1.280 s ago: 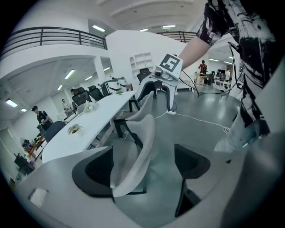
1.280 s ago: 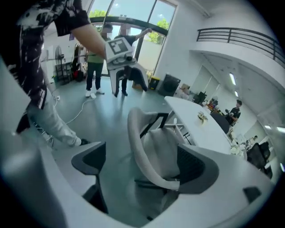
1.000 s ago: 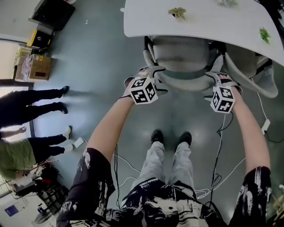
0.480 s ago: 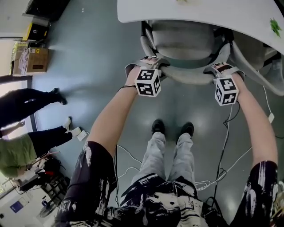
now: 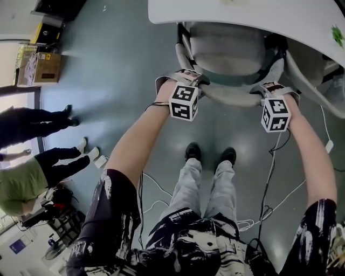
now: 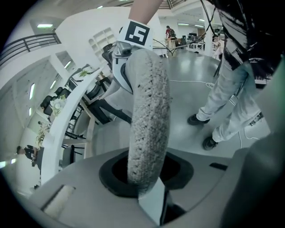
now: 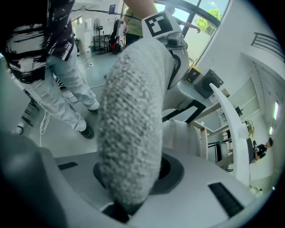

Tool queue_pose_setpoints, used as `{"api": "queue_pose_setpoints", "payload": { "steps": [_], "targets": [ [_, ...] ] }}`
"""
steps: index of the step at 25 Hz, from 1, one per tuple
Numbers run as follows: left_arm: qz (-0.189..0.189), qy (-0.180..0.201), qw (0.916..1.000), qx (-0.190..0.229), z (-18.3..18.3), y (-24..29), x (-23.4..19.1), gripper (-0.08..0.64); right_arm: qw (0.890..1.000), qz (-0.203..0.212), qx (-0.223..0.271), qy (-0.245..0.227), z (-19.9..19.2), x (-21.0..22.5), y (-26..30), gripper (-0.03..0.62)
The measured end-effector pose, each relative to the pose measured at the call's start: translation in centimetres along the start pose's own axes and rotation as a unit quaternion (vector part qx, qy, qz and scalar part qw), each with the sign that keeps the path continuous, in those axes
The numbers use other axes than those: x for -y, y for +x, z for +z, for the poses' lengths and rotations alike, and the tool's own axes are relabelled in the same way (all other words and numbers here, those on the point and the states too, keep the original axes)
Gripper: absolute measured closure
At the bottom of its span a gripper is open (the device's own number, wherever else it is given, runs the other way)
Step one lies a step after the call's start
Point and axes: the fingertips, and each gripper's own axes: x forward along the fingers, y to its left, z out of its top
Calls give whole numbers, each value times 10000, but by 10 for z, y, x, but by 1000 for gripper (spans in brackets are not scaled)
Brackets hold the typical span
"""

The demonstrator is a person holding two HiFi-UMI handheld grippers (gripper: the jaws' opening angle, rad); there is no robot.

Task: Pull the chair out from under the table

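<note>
Now L tongs (image 5: 186, 80) & R tongs (image 5: 271, 86) both closing, pinching chair (image 5: 229, 54) top edge; chair sits under counter (image 5: 242, 13).

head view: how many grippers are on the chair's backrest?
2. The left gripper is at the left end of the backrest, the right gripper at its right end. Both grippers' jaws are closing with the padded top edge between them. No others are in view.
</note>
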Motion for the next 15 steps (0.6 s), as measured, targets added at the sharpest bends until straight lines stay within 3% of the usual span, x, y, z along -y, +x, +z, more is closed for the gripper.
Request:
{"api": "queue_pose_setpoints", "payload": {
  "steps": [15],
  "targets": [
    [-352,246,9990,-100,50,-48,180,477,10000,-50,-55,37,91,-173,-14,523]
  ]
}}
